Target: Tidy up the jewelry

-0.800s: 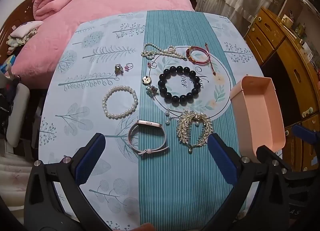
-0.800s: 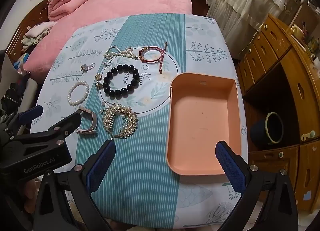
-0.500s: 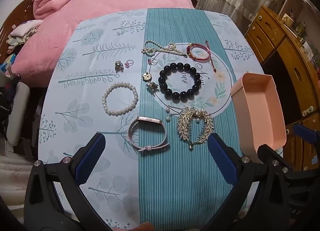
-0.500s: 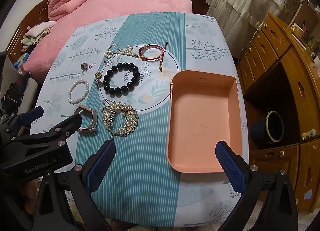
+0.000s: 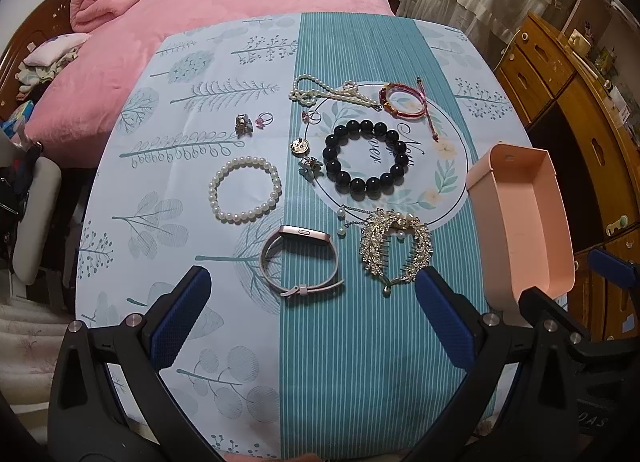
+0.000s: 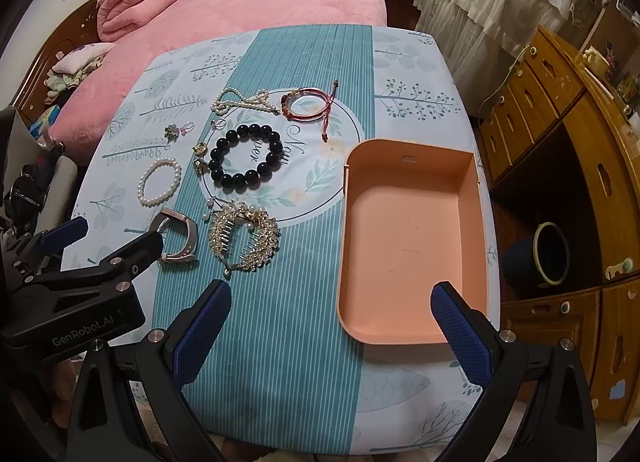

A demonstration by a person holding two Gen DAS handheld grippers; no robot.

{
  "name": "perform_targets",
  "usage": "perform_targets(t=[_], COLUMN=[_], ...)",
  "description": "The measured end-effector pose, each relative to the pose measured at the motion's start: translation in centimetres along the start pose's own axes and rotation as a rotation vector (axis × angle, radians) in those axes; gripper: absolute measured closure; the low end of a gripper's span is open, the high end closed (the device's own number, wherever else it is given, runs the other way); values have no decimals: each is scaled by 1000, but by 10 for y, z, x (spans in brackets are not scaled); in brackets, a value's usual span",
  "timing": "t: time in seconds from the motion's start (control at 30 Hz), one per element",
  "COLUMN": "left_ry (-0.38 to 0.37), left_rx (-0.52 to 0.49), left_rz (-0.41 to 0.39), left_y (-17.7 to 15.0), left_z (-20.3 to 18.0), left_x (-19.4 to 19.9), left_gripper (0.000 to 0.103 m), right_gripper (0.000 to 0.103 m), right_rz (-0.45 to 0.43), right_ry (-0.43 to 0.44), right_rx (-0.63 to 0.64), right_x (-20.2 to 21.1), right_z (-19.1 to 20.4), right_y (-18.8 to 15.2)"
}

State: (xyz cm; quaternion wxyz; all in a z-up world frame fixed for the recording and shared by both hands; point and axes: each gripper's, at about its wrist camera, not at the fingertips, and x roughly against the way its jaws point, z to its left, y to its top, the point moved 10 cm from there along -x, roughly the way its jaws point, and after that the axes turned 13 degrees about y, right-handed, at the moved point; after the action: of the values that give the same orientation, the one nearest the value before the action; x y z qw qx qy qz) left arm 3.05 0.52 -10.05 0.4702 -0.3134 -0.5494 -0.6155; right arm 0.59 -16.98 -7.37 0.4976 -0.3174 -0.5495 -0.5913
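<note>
Nothing much shifted, my left gripper (image 5: 312,314) wide apart just short of the pink watch band (image 5: 298,258), right gripper (image 6: 332,326) also spread, straddling the peach tray's (image 6: 472,221) near edge

pink tray (image 6: 412,229) unobstructed, jewelry (image 5: 366,157) crowded left

Both wrist cameras look forward and down from the table's (image 5: 224,374) near edge. The left gripper's view centres on jewelry, the right gripper's on the tray (image 6: 408,165); both show each.

Four bracelets (image 5: 365,157), one pearl necklace (image 5: 332,93), one watch band (image 5: 298,260), one hair comb (image 5: 394,248), one pink tray (image 6: 408,238)
</note>
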Motion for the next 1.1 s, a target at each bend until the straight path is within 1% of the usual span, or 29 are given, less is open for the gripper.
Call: perform_targets(t=[0.23, 0.53, 0.7, 0.8, 0.93, 1.1], left_ry=[-18, -20, -10, -4, -26, -45], left_rx=[2, 9, 17, 26, 39, 42], left_rz=[24, 4, -1, -5, -10, -7], left_y=[-5, -1, 1, 3, 5, 6], left_z=[-2, 1, 7, 12, 14, 15], left_x=[-5, -1, -1, -2, -2, -4], left_gripper=[2, 2, 2, 4, 8, 8], right_gripper=[2, 2, 2, 2, 2, 2], right_rz=[-24, -36, -45, -42, -42, -37], right_ry=[-11, -12, 5, 2, 2, 8], right_rx=[-1, 12, 18, 19, 21, 31], right_x=[3, 6, 7, 7, 7, 4], right_z=[-2, 2, 5, 6, 7, 12], right_y=[1, 3, 5, 5, 6, 7])
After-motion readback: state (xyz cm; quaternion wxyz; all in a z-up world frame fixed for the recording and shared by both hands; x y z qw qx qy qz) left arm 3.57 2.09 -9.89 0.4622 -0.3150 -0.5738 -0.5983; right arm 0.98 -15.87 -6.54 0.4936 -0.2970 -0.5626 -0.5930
